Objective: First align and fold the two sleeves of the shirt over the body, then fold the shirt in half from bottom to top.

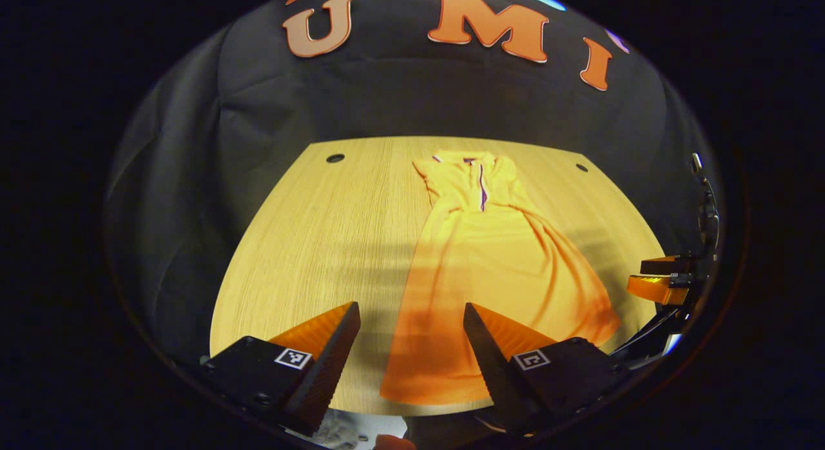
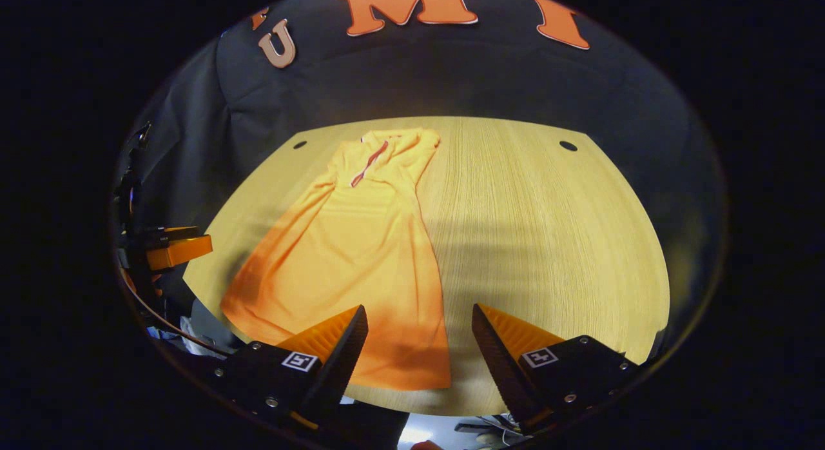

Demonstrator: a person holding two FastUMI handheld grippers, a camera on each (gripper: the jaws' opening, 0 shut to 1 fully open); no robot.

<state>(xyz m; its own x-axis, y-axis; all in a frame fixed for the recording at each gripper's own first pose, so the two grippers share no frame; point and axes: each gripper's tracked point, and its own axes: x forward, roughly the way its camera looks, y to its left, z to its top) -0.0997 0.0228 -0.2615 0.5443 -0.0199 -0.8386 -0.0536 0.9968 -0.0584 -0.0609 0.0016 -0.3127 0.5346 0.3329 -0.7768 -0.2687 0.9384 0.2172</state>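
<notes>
My left gripper (image 1: 411,321) & right gripper (image 2: 419,321) gape wide, holding nothing. Shirt (image 1: 490,269) lies on table (image 1: 322,231), collar at 12, hem at 6.

The orange shirt (image 1: 490,269) lies flat on the table, sleeves folded in. Collar far, hem at the near edge.

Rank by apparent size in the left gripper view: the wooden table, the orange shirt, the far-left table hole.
1. Light wooden table, largest.
2. Orange shirt with striped collar, lying on it, sleeves already folded in.
3. Small dark round hole at the table's far left corner, smallest, though farther from the camera.
</notes>
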